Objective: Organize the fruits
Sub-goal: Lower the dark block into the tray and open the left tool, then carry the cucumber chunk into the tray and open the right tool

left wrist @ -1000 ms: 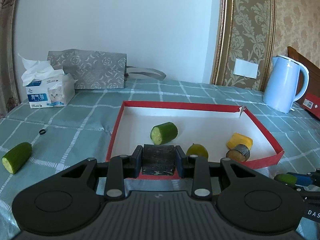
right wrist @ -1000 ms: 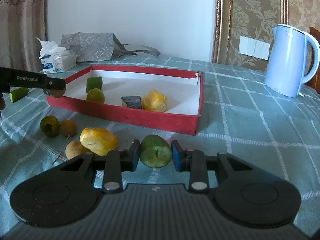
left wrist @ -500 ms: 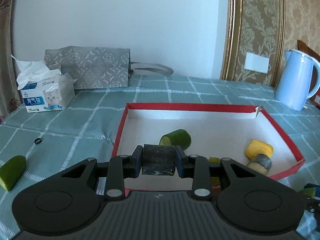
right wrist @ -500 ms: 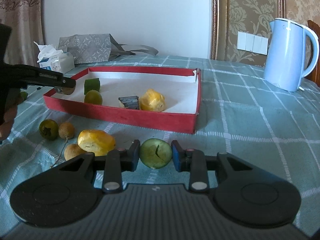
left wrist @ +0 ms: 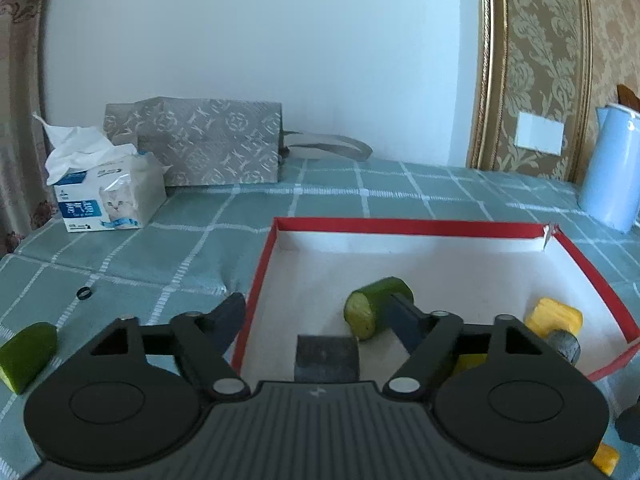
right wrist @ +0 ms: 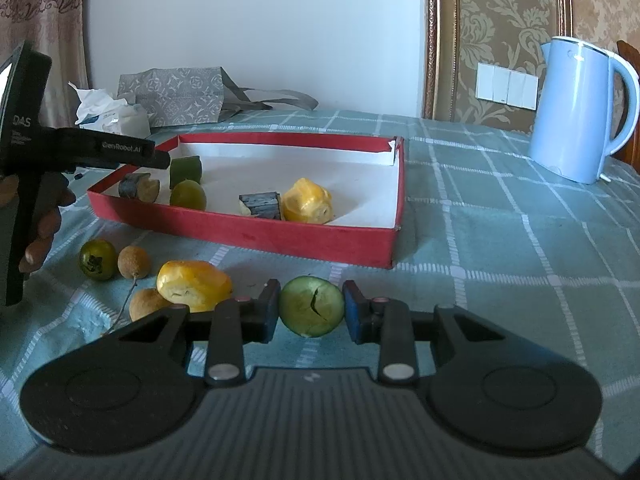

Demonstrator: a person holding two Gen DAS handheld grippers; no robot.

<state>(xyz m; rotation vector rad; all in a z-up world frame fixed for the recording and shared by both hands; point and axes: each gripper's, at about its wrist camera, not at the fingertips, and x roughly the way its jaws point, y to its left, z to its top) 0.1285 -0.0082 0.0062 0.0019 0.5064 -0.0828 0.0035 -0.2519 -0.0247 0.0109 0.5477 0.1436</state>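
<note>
Dark-skinned fruit chunk lies in the red tray; a round green fruit sits between the right jaws.

The left gripper [left wrist: 325, 312] is spread wide and empty above the blocky, dark-rinded chunk [left wrist: 326, 357] on the white floor of the tray [left wrist: 404, 226], near a smooth cucumber piece [left wrist: 376, 307]. The right gripper [right wrist: 311, 312] brackets a round green fruit [right wrist: 311, 311] with a split skin on the checked cloth [right wrist: 500, 248]; its blue pads sit just beside it, contact unclear.
</note>
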